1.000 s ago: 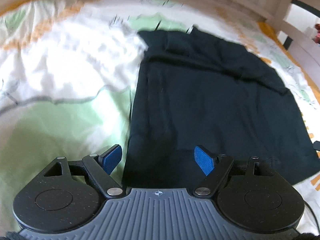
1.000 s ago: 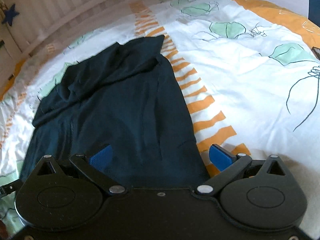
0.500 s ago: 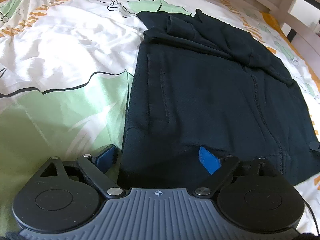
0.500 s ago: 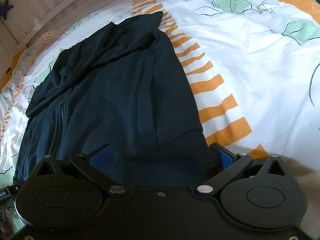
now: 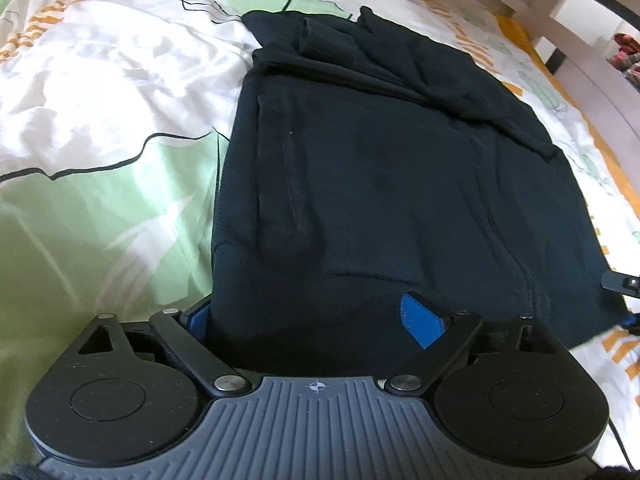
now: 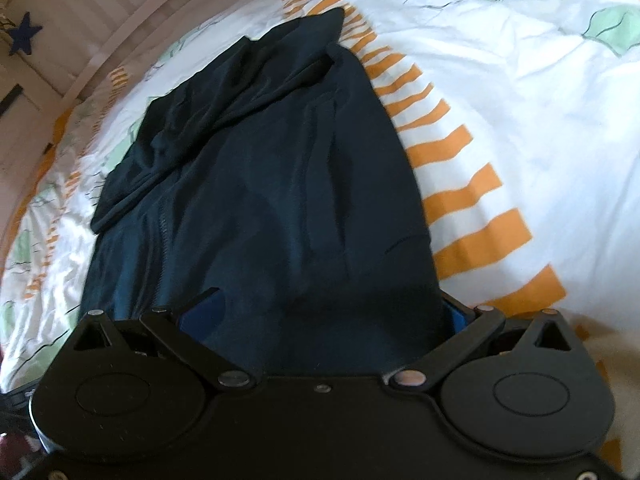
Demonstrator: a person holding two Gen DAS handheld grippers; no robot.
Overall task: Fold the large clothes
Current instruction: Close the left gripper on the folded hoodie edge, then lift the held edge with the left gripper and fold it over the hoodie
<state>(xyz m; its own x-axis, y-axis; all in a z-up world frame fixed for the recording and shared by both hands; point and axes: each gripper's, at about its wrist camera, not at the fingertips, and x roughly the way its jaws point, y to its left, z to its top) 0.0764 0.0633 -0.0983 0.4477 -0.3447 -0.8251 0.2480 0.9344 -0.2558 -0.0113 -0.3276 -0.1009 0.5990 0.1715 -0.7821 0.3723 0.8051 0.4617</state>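
Note:
A dark navy zip-up hoodie (image 5: pixel 380 168) lies flat on the bed, hood and folded sleeves at the far end; it also fills the right wrist view (image 6: pixel 272 208). My left gripper (image 5: pixel 312 320) is open, its blue fingers astride the hoodie's near left hem corner, the left pad under the cloth edge. My right gripper (image 6: pixel 332 316) is open, its fingers astride the near right hem corner, both pads partly hidden by cloth. The right gripper's tip (image 5: pixel 620 284) shows at the left view's right edge.
The bed has a white duvet (image 5: pixel 100 100) with green leaf and orange stripe print (image 6: pixel 472 200). A pale wooden bed frame (image 5: pixel 580 40) runs along the far side, and white panelling with a blue star (image 6: pixel 24 36) stands behind.
Both grippers have moved down and forward onto the hoodie's near hem; the cloth now lies between each pair of open fingers.

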